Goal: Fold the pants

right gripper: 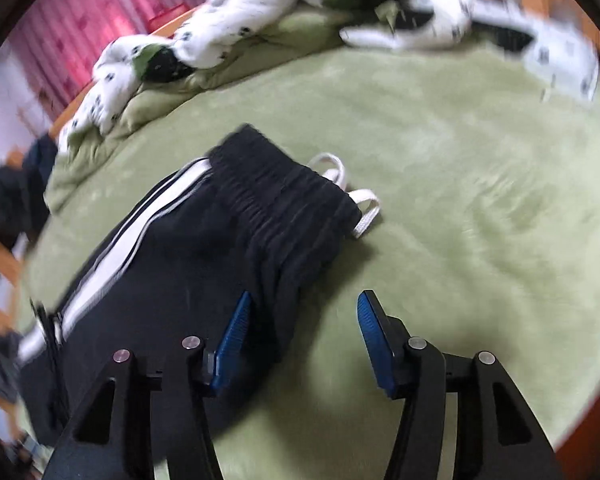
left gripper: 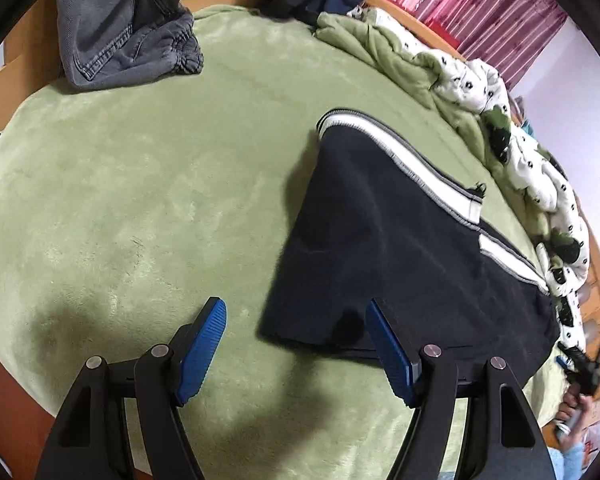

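**A:** Where are the pants right now?

**B:** The black pants [left gripper: 400,240] lie folded on the green blanket [left gripper: 140,200] that covers the bed. A white side stripe [left gripper: 412,160] runs along the far edge, and in the right wrist view the gathered waistband [right gripper: 284,196] points away from the camera, with the white drawstring [right gripper: 360,204] spilling out onto the blanket beside it.

**A:** And the left tongs?

**B:** The left tongs [left gripper: 296,320] hang over the near corner of the pants with the blue pads well apart. One pad [left gripper: 388,352] sits over the black fabric at its near edge; the other pad [left gripper: 202,344] is over bare blanket. Nothing is pinched between them.

**A:** The right ones?

**B:** The right tongs [right gripper: 304,308] are also apart and clamp nothing. The left-hand pad [right gripper: 232,340] is over the edge of the pants just below the waistband, the other pad [right gripper: 374,340] over the blanket. Whether that first pad touches the cloth I cannot tell; the picture is blurred.

**A:** What else is on the bed?

**B:** A pair of grey jeans [left gripper: 120,28] lies bunched at the far left, well apart from the black pants. A rumpled white quilt with dark prints [left gripper: 512,152] runs along the far side, next to a red curtain [left gripper: 480,4]. At the lower right edge of the left wrist view a hand [left gripper: 576,412] grips the other tool.
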{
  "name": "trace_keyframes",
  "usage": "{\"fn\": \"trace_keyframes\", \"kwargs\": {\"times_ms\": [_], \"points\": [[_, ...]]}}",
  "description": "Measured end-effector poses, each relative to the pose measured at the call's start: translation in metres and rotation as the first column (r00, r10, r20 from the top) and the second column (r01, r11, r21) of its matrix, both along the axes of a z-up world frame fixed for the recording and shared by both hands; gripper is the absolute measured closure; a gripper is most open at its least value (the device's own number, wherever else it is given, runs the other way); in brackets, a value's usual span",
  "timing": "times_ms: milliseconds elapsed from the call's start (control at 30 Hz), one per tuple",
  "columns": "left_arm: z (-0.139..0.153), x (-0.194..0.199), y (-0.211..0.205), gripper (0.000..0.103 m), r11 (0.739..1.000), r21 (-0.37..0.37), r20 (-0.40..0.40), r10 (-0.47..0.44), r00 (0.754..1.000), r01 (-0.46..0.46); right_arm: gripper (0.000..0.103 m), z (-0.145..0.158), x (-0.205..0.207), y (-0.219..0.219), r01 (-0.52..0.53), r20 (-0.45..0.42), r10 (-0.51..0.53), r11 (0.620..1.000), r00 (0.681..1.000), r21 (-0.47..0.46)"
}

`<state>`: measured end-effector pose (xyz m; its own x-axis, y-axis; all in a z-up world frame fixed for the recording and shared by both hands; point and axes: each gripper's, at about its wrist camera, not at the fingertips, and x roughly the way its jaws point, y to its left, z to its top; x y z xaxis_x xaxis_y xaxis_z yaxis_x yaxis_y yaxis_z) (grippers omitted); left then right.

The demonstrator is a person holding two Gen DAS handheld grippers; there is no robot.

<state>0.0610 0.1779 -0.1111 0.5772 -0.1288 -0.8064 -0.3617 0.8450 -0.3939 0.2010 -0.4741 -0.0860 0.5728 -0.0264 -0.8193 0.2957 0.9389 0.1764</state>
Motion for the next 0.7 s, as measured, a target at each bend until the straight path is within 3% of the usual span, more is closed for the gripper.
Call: {"fn": "trace_keyframes", "kwargs": {"times_ms": [133,267,400,533,667,700], "points": [[-0.007,0.007,-0.004,0.033,0.999,-0.023,-0.031,-0.023,0.999,0.022,0.049,0.035,-0.007,0.069,-0.171,0.039,0.173,0.983,0.984,-0.061],[-0.004,0.01,-0.007,0.033,1.0,0.003,-0.054,-0.028,0.998,0.028,0.048,0.034,0.01,0.167,-0.363,0.073,0.36,0.931,0.93,0.031],[0.001,0.005,-0.003,0.033,0.999,-0.007,-0.055,-0.042,0.998,0.042,0.048,-0.004,0.031,0.272,-0.526,0.032,0.526,0.843,0.85,0.113],[0.008,-0.005,0.014,0.033,0.999,-0.016,-0.046,-0.053,0.998,0.052,0.048,-0.041,0.046,0.334,-0.615,-0.043,0.631,0.767,0.774,0.181],[0.012,-0.012,0.029,0.033,0.999,-0.014,0.006,-0.041,0.999,0.041,0.047,-0.071,0.06,0.375,-0.658,-0.119,0.662,0.749,0.74,0.077],[0.011,-0.011,0.031,0.033,0.999,-0.033,0.028,-0.041,0.999,0.042,0.055,-0.07,0.058,0.379,-0.66,-0.093,0.66,0.75,0.745,0.037]]}}
